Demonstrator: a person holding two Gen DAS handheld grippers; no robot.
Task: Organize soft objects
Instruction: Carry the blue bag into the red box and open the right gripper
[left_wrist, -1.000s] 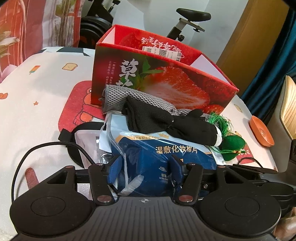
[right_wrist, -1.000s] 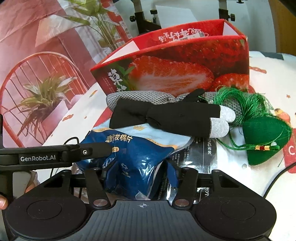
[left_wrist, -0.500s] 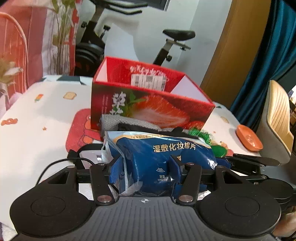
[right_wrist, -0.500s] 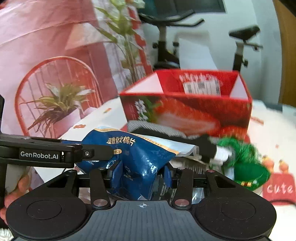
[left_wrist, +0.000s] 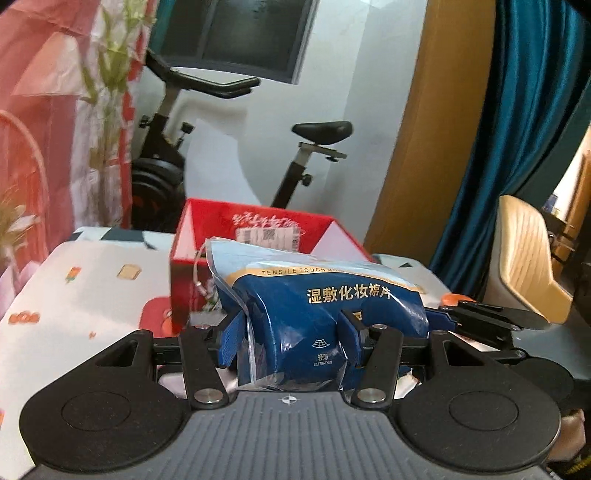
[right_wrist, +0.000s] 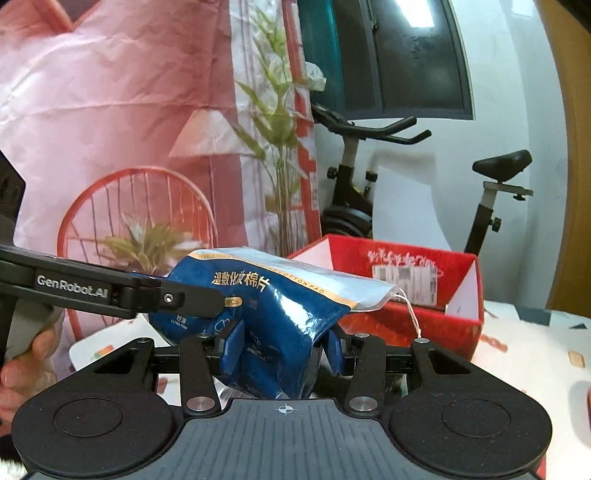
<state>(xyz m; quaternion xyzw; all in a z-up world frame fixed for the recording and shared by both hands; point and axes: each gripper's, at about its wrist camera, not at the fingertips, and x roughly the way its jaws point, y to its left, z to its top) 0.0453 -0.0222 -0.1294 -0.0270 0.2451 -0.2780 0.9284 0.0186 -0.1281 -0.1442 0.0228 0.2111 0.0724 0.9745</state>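
A blue cotton-pad bag (left_wrist: 317, 310) with gold Chinese lettering is held up in the air by both grippers. My left gripper (left_wrist: 288, 332) is shut on one end of it. My right gripper (right_wrist: 280, 347) is shut on the other end of the bag (right_wrist: 266, 306). The left gripper's arm (right_wrist: 110, 291) shows at the left of the right wrist view, and the right gripper's arm (left_wrist: 491, 317) at the right of the left wrist view. The red strawberry box (left_wrist: 258, 225) stands open just behind the bag; it also shows in the right wrist view (right_wrist: 406, 280).
The table has a white patterned cloth (left_wrist: 74, 295) with a red mat (left_wrist: 155, 314). An exercise bike (left_wrist: 295, 147) stands behind the table. A tan chair (left_wrist: 524, 273) is at the right. A pink curtain (right_wrist: 110, 110) hangs at the left.
Both grippers have lifted the blue bag up off the pile. The gloves and green tassel ornament have dropped out of view. The box now looks lower and farther.
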